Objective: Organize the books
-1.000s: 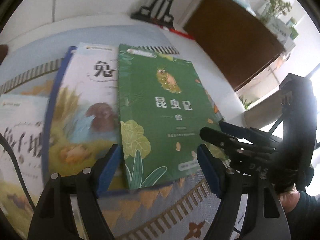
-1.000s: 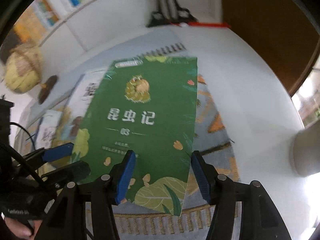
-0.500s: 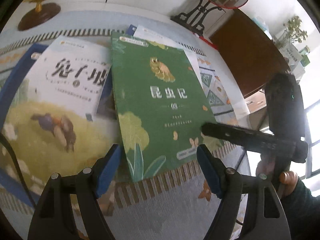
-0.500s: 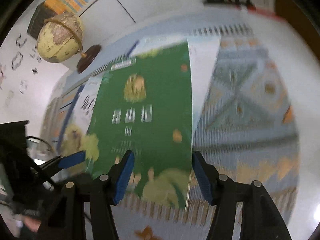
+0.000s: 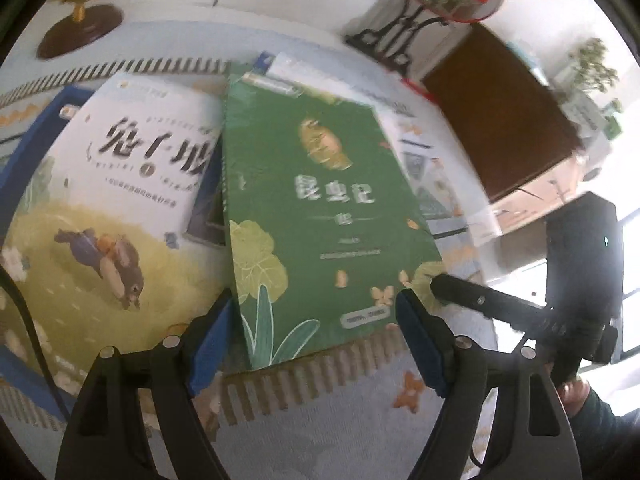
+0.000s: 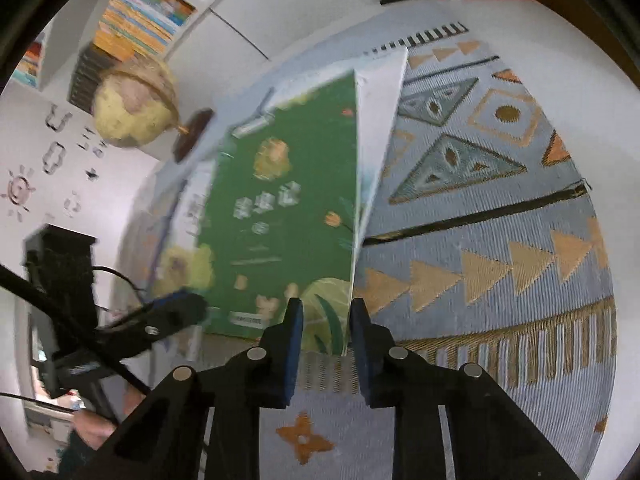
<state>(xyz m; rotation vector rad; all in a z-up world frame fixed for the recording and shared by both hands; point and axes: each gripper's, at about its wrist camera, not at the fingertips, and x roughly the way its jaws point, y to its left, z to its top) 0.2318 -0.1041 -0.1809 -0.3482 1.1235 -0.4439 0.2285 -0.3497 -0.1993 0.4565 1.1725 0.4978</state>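
The glossy green paperback book (image 6: pixel 280 216) lies lengthwise away, near corner between the closing right gripper (image 6: pixel 326 336); left gripper (image 5: pixel 316 340) apart

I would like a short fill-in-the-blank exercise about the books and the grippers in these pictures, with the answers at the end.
1. The book lying on top of the others has a ____ cover.
2. The right gripper has just been closing its jaws around the near ____ of that book.
3. Behind the books stands a globe on a ____ base.
4. The left gripper holds ____.

Answers: green; corner; brown; nothing
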